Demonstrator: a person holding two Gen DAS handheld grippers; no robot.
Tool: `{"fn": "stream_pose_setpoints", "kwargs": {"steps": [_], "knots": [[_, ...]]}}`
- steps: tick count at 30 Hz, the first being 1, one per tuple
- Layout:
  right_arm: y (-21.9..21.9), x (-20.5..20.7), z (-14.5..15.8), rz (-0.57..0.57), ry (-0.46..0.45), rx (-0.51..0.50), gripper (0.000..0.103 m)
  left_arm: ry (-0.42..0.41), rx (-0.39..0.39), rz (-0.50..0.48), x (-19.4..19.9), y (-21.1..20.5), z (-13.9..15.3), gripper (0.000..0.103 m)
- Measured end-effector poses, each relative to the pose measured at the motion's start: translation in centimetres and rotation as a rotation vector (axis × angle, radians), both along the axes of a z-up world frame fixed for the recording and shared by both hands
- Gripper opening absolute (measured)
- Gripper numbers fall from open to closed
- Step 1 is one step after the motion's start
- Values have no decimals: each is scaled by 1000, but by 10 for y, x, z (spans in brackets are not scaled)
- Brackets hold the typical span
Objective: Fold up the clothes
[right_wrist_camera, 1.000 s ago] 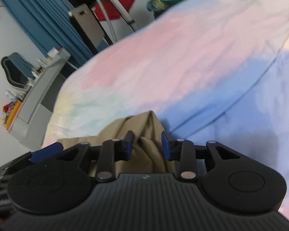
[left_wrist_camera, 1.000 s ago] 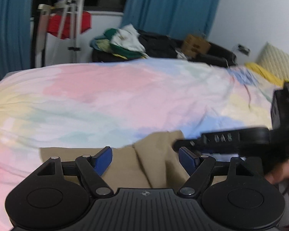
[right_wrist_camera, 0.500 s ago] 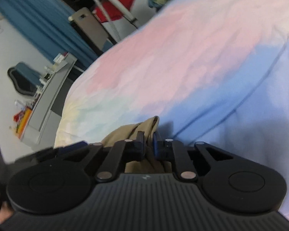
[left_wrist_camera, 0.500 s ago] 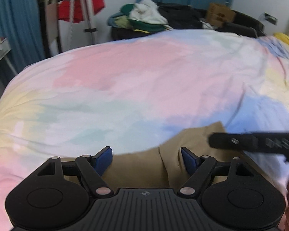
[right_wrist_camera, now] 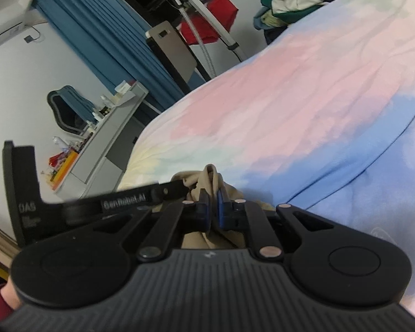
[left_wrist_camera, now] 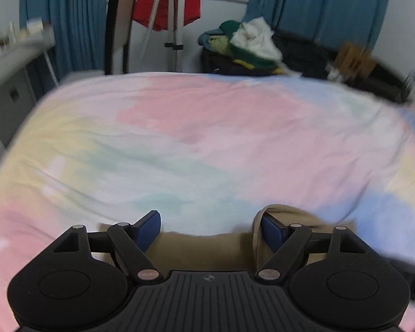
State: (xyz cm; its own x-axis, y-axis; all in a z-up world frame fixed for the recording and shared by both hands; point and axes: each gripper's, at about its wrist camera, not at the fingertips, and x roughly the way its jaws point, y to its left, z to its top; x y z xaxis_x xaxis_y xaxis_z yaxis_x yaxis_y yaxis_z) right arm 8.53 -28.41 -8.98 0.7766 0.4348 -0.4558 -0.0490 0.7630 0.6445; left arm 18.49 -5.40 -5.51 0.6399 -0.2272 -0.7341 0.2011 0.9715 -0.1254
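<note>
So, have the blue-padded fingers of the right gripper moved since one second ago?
Yes. The right gripper has closed, pinching the beige cloth garment on the pastel bedsheet.

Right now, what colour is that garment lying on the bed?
Tan, a plain beige-khaki with no pattern. The garment shows best in the right wrist view.

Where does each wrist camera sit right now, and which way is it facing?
Left wrist: behind the open left hand-held gripper, level, looking across the bed over the tan garment toward the curtains.
Right wrist: behind the right hand-held gripper, tilted, pinching the tan garment; a hand shows.
Shared: garment, bed, clothes pile.
</note>
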Motion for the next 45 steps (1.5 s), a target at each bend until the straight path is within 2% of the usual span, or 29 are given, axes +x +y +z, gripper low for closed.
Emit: {"fn": "stream_pose_setpoints", "kwargs": {"steps": [1, 3, 5, 12, 15, 17, 20, 23, 26, 28, 29, 31, 35, 38, 40, 43, 45], "knots": [[0, -3, 1, 2, -7, 3, 9, 6, -51, -26, 1, 1, 4, 78], [-2, -8, 3, 4, -17, 12, 9, 21, -98, -95, 7, -3, 8, 79], [-3, -11, 5, 8, -23, 21, 9, 24, -81, -142, 12, -13, 12, 83], [-7, -13, 4, 11, -25, 47, 9, 108, 16, -319, 35, -48, 7, 83], [-7, -14, 5, 17, -29, 55, 9, 121, 136, -351, 36, -58, 2, 85], [-7, -14, 5, 23, -30, 55, 9, 116, 186, -359, 38, -60, 1, 85], [-7, -16, 6, 30, -37, 56, 8, 94, 272, -319, 41, -59, 1, 85], [-8, -17, 6, 32, -42, 58, 8, 98, 274, -280, 47, -49, -2, 85], [-9, -18, 6, 31, -43, 58, 8, 79, 365, -196, 51, -42, -9, 77], [-9, -19, 6, 29, -44, 57, 8, 100, 359, -154, 55, -30, -15, 76], [-9, -19, 6, 28, -42, 56, 8, 103, 308, -148, 55, -24, -12, 73], [-9, -18, 5, 21, -38, 55, 8, 108, 206, -136, 54, -10, -5, 72], [-13, -17, 2, -3, -25, 66, 8, 118, 2, -111, 52, 17, 7, 80], [-15, -16, -1, -18, -12, 73, 8, 157, -178, -157, 47, 24, 14, 82], [-16, -16, -2, -25, -7, 77, 8, 144, -198, -217, 38, 22, 16, 82], [-18, -16, -4, -37, 0, 85, 8, 88, -100, -288, 15, 7, 17, 82], [-19, -16, -5, -41, 3, 89, 8, 50, -13, -303, 0, -2, 10, 82]]}}
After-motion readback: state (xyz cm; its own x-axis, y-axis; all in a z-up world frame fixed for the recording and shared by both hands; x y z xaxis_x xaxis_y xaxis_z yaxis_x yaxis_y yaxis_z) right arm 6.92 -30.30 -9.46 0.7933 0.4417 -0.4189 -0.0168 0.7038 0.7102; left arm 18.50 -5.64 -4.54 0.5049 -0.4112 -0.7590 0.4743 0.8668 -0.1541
